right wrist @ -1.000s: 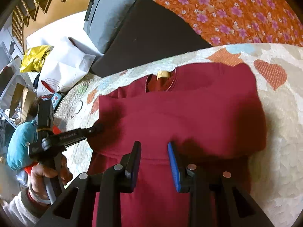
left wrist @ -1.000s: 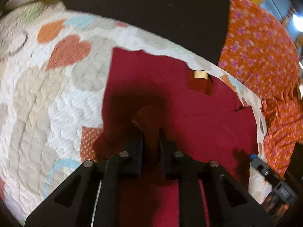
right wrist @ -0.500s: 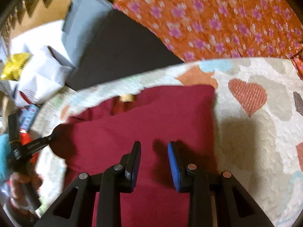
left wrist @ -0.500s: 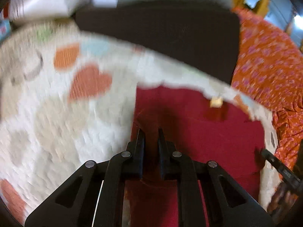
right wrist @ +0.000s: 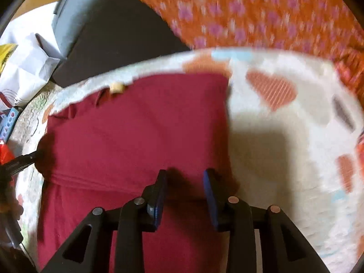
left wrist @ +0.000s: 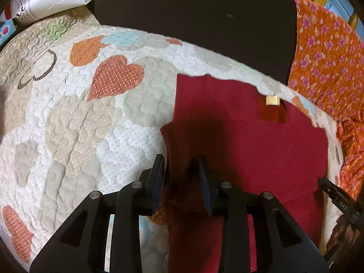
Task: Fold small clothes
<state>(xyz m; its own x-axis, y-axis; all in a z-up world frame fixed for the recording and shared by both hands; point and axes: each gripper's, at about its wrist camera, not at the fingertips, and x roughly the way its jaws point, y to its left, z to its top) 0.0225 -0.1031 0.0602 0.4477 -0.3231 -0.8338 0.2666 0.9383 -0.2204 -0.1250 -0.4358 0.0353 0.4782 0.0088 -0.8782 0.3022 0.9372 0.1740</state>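
On the quilt: a dark red garment (left wrist: 250, 141) is lying spread over a heart-patterned quilt (left wrist: 75, 122), its lower part folded up over the body so a doubled edge is crossing it.
Garment position: its neck opening with a small cream label (left wrist: 272, 100) is sitting at the far edge of the quilt, close to a black pad (left wrist: 195, 25); in the right wrist view the same red cloth (right wrist: 136, 136) is filling the middle and left of the frame.
Left claw (left wrist: 182, 168): it is pointing down at the garment's left folded edge; its jaws are opening, with the cloth edge lying between them but not visibly pinched.
Right claw (right wrist: 185, 182): it is hovering over the garment's right side near the fold line; its jaws are opening, standing at a narrow gap, with no cloth gripped between the blue pads (right wrist: 208, 188).
Cross views: the tip of the right claw (left wrist: 336, 195) is showing at the garment's right edge in the left view, and the left claw (right wrist: 22, 159) is reaching to the cloth's left corner in the right view.
Surroundings: an orange flowered fabric (left wrist: 327, 52) is lying beyond the quilt, and a white paper bag (right wrist: 25, 68) is sitting off to the left.
Sharpness: the right wrist view is blurring.
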